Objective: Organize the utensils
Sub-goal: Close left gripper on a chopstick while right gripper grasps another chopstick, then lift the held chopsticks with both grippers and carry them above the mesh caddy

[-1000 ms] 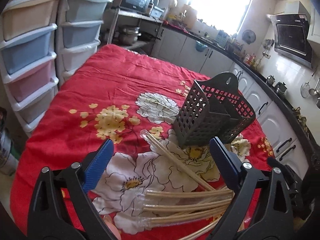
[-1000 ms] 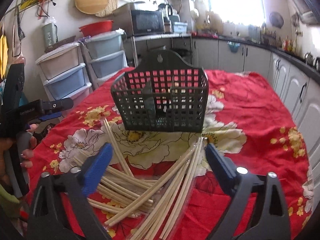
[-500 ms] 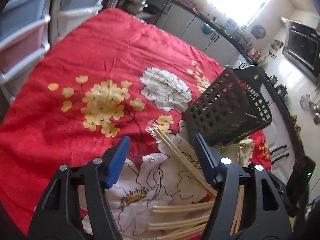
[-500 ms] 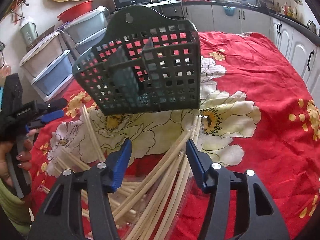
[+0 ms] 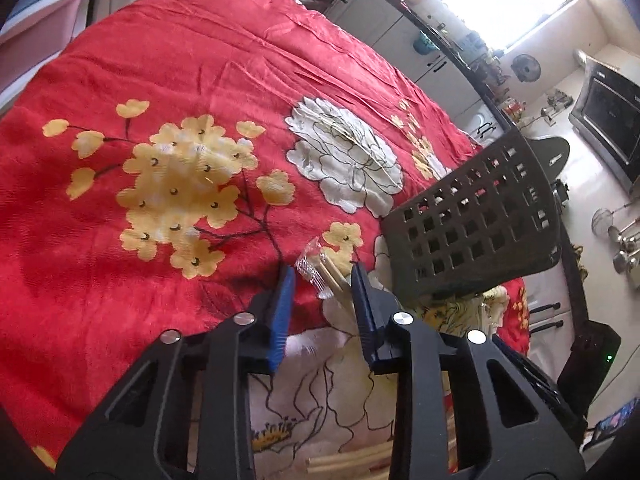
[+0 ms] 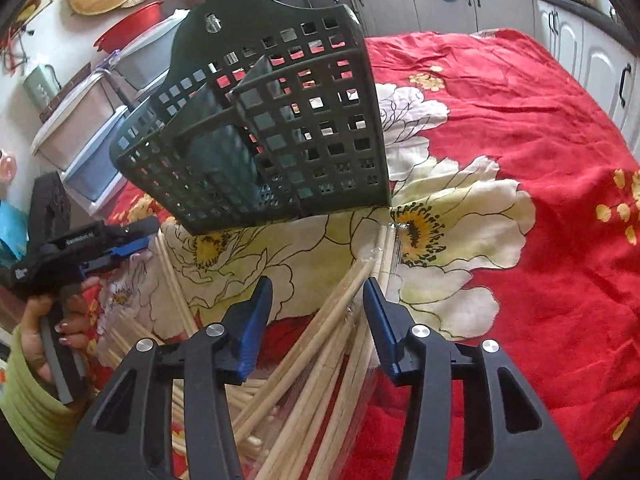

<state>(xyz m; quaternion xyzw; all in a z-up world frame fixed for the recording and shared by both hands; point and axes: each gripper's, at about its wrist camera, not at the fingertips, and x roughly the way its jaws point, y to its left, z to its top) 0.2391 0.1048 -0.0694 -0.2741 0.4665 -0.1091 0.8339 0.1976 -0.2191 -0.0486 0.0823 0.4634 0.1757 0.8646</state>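
Closing in, the left hand-held gripper (image 5: 322, 276) now straddles wrapped pale wooden chopsticks (image 5: 330, 274), not gripping yet; right hand-held gripper (image 6: 318, 300) also open.

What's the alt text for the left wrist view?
The left gripper is open, its blue fingers on either side of the end of a plastic-wrapped chopstick pair lying on a red flowered tablecloth. A dark lattice basket stands just to the right, with more chopsticks at the bottom edge.
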